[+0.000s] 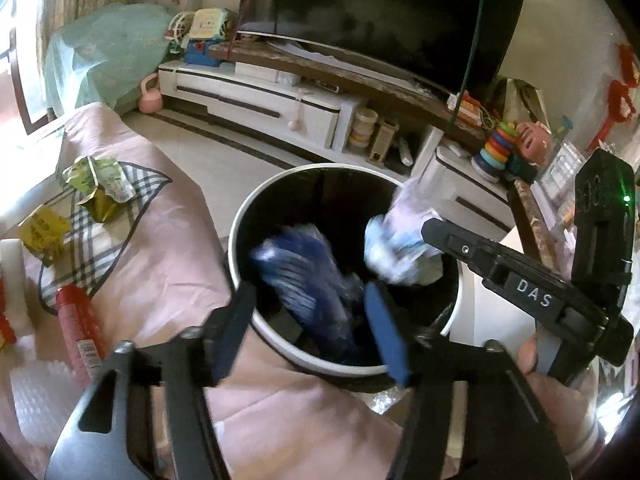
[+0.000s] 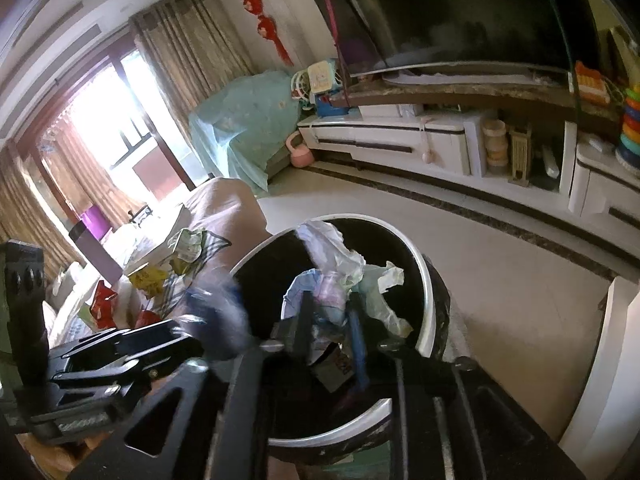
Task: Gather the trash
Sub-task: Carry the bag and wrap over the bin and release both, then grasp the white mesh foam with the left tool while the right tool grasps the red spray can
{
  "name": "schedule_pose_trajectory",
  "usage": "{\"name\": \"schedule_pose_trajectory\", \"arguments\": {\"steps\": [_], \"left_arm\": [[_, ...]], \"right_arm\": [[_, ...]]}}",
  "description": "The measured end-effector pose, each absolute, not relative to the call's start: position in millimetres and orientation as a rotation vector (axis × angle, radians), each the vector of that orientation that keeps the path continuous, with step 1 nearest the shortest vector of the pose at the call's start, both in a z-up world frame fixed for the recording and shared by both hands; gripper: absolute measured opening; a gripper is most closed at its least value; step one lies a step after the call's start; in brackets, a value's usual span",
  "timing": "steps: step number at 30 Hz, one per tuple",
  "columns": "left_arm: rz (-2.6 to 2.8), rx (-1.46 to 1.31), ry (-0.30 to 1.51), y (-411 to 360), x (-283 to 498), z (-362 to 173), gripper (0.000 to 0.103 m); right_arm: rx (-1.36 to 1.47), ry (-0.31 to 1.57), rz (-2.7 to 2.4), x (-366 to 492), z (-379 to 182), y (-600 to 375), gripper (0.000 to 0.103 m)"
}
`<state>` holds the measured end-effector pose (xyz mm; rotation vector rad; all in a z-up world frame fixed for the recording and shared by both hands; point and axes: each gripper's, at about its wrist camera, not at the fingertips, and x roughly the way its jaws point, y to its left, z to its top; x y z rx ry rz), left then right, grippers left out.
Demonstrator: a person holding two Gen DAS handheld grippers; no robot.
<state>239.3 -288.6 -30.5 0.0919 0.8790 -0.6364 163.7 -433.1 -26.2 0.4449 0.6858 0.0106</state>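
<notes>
A round white trash bin (image 1: 256, 320) with a black inside stands beside the pink-covered sofa. My left gripper (image 1: 312, 332) is open over its near rim; a blurred blue wrapper (image 1: 304, 272) is in the air between and beyond the fingers, falling into the bin. My right gripper (image 2: 330, 328) is shut on a crumpled bundle of white and pale blue plastic trash (image 2: 340, 272), held over the bin (image 2: 428, 280). That bundle also shows in the left wrist view (image 1: 396, 240). The blue wrapper shows blurred in the right wrist view (image 2: 224, 312).
On the pink cover (image 1: 168, 264) lie a green wrapper (image 1: 96, 180), a yellow wrapper (image 1: 42, 232), a red can (image 1: 80, 328) and bubble wrap (image 1: 36, 396). A white TV cabinet (image 1: 256, 100) with a television (image 1: 384, 12) stands behind, with tiled floor (image 2: 520, 280) between.
</notes>
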Motion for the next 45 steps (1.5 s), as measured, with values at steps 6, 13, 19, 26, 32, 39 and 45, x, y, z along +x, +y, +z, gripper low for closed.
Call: {"name": "schedule_pose_trajectory", "arguments": {"steps": [6, 13, 19, 26, 32, 39, 45], "left_arm": [[-0.616, 0.055, 0.877, -270.0, 233.8, -27.7, 0.071], [-0.565, 0.017, 0.860, -228.7, 213.6, -28.4, 0.074], [-0.513, -0.017, 0.854, -187.3, 200.3, -28.8, 0.075], [-0.443, -0.077, 0.848, -133.1, 184.8, -29.5, 0.075], [-0.393, -0.109, 0.841, -96.2, 174.9, -29.2, 0.075], [-0.345, -0.140, 0.849, -65.8, 170.3, -35.3, 0.075], [-0.318, -0.149, 0.856, -47.8, 172.6, -41.1, 0.075]], "right_arm": [[0.458, 0.662, 0.014, 157.5, -23.1, -433.3, 0.060], [0.441, 0.635, 0.043, 146.1, -14.0, -411.4, 0.089], [0.426, 0.644, 0.092, 138.9, -14.8, -379.9, 0.092], [0.417, 0.674, 0.155, 134.2, -21.1, -340.2, 0.093], [0.396, 0.697, 0.204, 132.1, -25.1, -308.3, 0.093], [0.367, 0.714, 0.252, 130.2, -26.5, -275.9, 0.093], [0.345, 0.723, 0.274, 134.3, -26.0, -259.5, 0.093]]}}
